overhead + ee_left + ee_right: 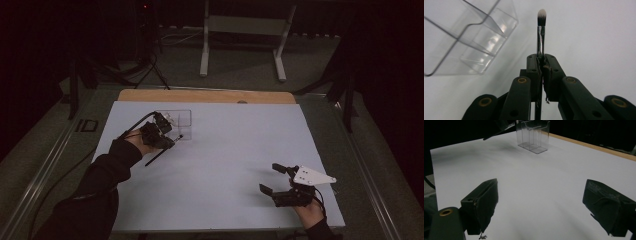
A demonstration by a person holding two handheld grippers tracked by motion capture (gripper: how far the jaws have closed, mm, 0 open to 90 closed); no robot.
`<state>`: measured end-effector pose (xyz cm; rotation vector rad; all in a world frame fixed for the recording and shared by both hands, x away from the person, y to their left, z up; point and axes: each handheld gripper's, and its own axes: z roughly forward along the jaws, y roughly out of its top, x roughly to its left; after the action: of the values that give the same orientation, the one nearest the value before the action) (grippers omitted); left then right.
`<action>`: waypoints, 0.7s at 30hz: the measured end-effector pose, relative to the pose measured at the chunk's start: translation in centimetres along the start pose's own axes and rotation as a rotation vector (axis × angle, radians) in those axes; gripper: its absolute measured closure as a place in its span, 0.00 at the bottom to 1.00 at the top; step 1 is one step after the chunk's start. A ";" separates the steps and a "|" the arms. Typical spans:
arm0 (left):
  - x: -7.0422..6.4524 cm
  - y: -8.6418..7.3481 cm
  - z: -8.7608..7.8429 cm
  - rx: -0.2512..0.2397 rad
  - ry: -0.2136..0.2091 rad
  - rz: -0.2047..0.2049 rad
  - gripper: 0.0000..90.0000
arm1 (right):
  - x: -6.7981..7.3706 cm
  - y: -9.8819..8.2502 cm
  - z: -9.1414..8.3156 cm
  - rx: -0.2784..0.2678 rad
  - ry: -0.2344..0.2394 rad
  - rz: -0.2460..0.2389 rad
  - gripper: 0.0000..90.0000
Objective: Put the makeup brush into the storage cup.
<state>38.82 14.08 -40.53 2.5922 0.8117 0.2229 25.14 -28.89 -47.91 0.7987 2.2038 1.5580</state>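
Where the dim room gives way to a pale work surface, the counter [225,170] spreads wide under the high view, with a strip of bare wood along its far edge. Toward its far left stands a clear plastic organizer [179,120], upright and split into compartments by transparent walls; the right gripper view shows it well away across the white sheet [533,135], and the left gripper view shows it close at the upper left [469,35]. The left tool [167,134] hovers just beside that organizer on its near side, held by a hand in a dark sleeve, and its jaws are pressed together on a makeup brush [541,32]. In the left gripper view the brush's metal ferrule rises straight out of the clamped jaws and its pale bristle tip points away, beside the organizer and outside it. In the high view the brush's dark handle slants down behind the left tool toward the person. The right tool [274,179] sits low at the near right of the counter, well apart from the organizer, its jaws spread wide and empty.
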 end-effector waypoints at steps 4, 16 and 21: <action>-0.2 -0.1 -1.2 -0.054 -0.007 0.005 0.95 | 0.0 0.0 0.0 0.000 0.000 -0.002 0.14; -0.8 -0.4 -3.7 -0.179 -0.011 0.022 0.95 | 0.0 0.0 0.0 0.001 -0.002 0.000 0.14; -1.3 -0.8 -4.3 -0.233 0.009 0.021 0.95 | 0.0 0.0 -0.1 -0.003 -0.003 0.000 0.14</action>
<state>36.21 15.35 -37.05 2.3840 0.7160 0.3165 25.11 -28.92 -47.85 0.8004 2.1990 1.5581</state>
